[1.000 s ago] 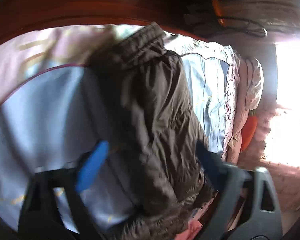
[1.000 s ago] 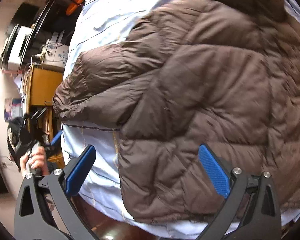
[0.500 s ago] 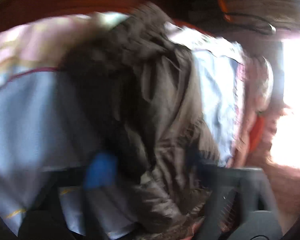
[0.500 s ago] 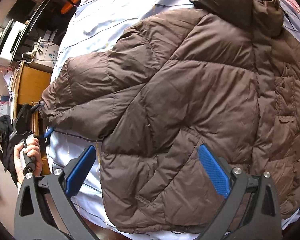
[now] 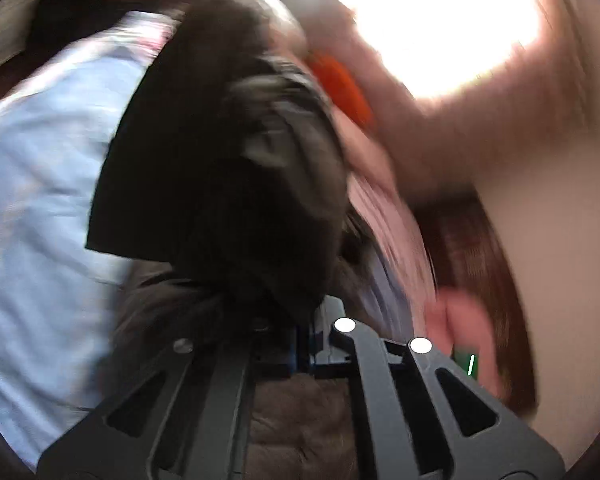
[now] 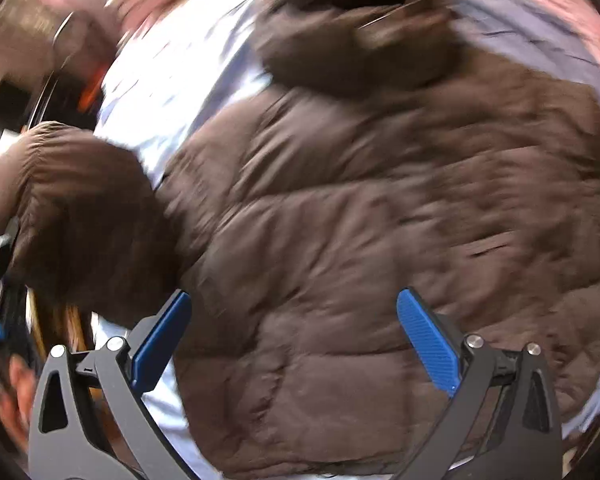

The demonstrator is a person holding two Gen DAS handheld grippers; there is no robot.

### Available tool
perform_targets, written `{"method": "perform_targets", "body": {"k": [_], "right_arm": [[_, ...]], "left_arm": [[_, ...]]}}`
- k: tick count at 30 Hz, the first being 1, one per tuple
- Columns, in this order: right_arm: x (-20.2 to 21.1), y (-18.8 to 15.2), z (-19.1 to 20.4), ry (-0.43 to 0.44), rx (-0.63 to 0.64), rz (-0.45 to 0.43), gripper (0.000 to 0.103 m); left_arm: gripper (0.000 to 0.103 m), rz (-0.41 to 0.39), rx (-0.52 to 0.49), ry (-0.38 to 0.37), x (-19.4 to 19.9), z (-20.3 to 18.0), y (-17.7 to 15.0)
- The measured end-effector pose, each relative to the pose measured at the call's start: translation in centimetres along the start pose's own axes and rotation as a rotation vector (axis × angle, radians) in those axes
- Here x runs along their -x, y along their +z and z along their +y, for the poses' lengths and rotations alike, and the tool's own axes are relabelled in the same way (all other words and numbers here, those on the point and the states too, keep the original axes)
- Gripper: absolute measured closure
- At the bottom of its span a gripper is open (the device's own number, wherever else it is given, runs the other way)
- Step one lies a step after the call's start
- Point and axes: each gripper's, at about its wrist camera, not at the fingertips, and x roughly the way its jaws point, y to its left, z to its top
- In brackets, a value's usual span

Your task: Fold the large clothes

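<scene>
While the one brown jacket (image 6: 360,240) covers most of the pale blue bedsheet (image 6: 172,92), the left gripper (image 5: 300,354) is clamped on its sleeve (lifted off the edge), the right gripper (image 6: 294,344) gaping above.

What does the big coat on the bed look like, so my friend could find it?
Look at the bed with the light blue sheet. Spread across it lies a puffy brown jacket with quilted stitching, one sleeve lifted up at the side. It is the only dark, padded thing there; the rest of the bedding is pale blue and pink.
</scene>
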Motion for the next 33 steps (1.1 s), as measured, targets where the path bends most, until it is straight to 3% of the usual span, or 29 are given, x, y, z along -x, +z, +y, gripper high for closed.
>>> {"method": "perform_targets", "body": {"k": [1,2,5,6,7,9,12,15,19,23,24,25,28,33], "right_arm": [[0.8,0.4,-1.3,-0.019,-0.030,-0.025,0.001],[2.1,0.8,-3.5,-0.054,-0.080,-0.064,0.001],[4.5,1.4,-9.2,-0.137,-0.184,-0.116,0.001],[5.1,1.4,-11.2,-0.149,-0.220,-0.122,0.001],[5.4,1.3,-12.4,-0.148,-0.242,-0.125,0.001],[5.7,0.9,-15.1,-0.132,-0.282,-0.121,0.001],[5.1,0.5,-17.6,-0.027,-0.343,-0.078,0.001],[2.9,0.7,-17.9,0.073,-0.375,0.002,0.001],[-1.1,0.2,-18.6,-0.028,-0.348,0.077,0.001],[-6.1,-1.5,-19.4,0.085,-0.379,0.212,0.001],[-7.1,-1.6,-19.1,0.116,-0.361,0.224,0.015],[-8.0,-1.6,-18.5,0.191,-0.334,0.215,0.041],[-7.6,-0.6,-16.4,0.242,-0.251,0.157,0.079],[-2.8,4.5,-12.5,0.233,-0.068,-0.063,0.084]], "left_arm": [[0.099,0.048,-0.027,-0.016,-2.1,-1.5,-1.0],[0.098,0.144,-0.049,-0.033,-6.2,-3.5,-2.8],[0.093,0.339,-0.097,0.008,-12.5,-7.0,-7.7],[0.079,0.366,-0.120,0.018,-13.2,-8.0,-8.9],[0.057,0.387,-0.146,0.027,-13.5,-8.9,-10.1],[0.033,0.399,-0.177,0.061,-12.9,-9.9,-11.9],[0.030,0.388,-0.217,0.145,-10.6,-9.6,-13.1],[0.027,0.305,-0.213,0.290,-7.2,-6.9,-12.2],[0.027,0.272,-0.141,0.414,-7.6,-2.3,-9.9],[0.028,0.283,-0.091,0.554,-7.8,2.2,-10.2],[0.028,0.286,-0.075,0.577,-7.9,2.9,-10.4],[0.028,0.289,-0.060,0.605,-8.3,3.4,-10.6],[0.027,0.283,-0.046,0.661,-8.2,4.2,-11.5],[0.026,0.238,-0.084,0.720,-9.1,3.2,-11.7]]}}
